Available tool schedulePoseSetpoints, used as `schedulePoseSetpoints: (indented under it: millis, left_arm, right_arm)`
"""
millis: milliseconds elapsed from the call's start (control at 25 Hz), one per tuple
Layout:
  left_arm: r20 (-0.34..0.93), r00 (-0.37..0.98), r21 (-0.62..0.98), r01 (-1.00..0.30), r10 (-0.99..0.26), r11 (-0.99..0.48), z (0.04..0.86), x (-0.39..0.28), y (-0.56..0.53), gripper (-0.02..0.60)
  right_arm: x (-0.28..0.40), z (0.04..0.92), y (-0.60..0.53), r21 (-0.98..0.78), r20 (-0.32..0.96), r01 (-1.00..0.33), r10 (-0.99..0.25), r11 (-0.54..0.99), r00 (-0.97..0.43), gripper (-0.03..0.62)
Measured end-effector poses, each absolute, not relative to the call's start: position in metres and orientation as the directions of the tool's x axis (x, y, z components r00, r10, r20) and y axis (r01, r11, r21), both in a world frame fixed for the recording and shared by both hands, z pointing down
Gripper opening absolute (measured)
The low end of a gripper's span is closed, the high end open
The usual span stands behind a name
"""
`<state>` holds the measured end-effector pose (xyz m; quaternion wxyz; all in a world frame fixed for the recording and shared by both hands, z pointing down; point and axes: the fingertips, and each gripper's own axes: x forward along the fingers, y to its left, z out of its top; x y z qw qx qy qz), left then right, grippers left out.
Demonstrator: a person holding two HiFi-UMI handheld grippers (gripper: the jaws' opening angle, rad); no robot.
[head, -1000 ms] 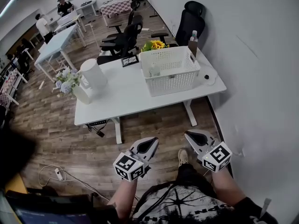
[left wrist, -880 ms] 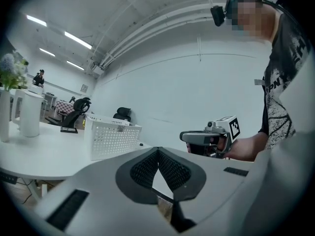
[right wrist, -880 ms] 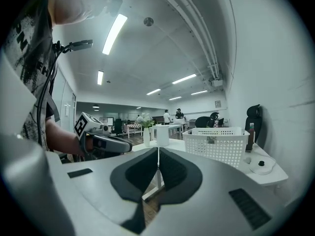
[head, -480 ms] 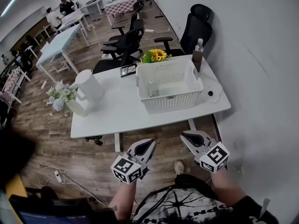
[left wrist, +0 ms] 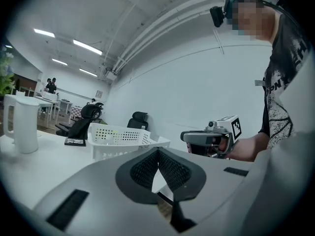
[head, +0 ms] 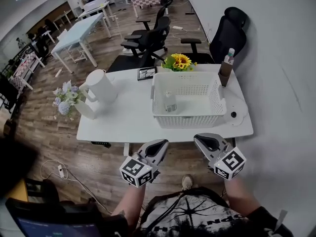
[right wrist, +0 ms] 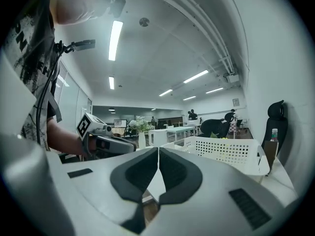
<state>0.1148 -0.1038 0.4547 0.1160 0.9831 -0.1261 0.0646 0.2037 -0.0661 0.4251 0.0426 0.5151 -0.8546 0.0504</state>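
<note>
My left gripper (head: 159,145) is shut and empty, held just short of the front edge of a white table (head: 123,120). Level with it on the right, my right gripper (head: 203,139) is shut and empty too. A white perforated basket (head: 188,119) stands on the table straight ahead of both, with a small bottle (head: 170,101) inside it. From the left gripper view I see the basket (left wrist: 118,137) at left and the right gripper (left wrist: 186,136). The right gripper view shows the basket (right wrist: 226,152) at right and the left gripper (right wrist: 132,145).
On the table stand a white kettle (head: 102,85), a vase of pale flowers (head: 74,100), sunflowers (head: 179,61), a small framed card (head: 146,73), a brown bottle (head: 226,68) and a round white lid (head: 235,116). Black office chairs (head: 148,38) stand behind it. A white wall (head: 281,73) runs along the right.
The table and basket have come closer and lower in the head view as I moved up to the table. Both grippers stay shut, side by side.
</note>
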Motion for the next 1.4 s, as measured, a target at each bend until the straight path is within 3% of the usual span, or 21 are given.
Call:
schedulePoseSetpoints:
  millis: [720, 1400]
  left_arm:
    - [0.168, 0.917, 0.174, -0.389, -0.362, -0.905, 0.453, 0.139, -0.162, 0.011]
    - [0.143, 0.955, 0.175, -0.282, -0.259, -0.943, 0.444, 0.105, -0.241, 0.011]
  right_arm:
    - [0.226, 0.427, -0.127, -0.053, 0.084, -0.797, -0.793, 0.602, -0.604, 0.025]
    - [0.201, 0.374, -0.194, 0.029, 0.067, -0.852, -0.852, 0.522, -0.519, 0.025]
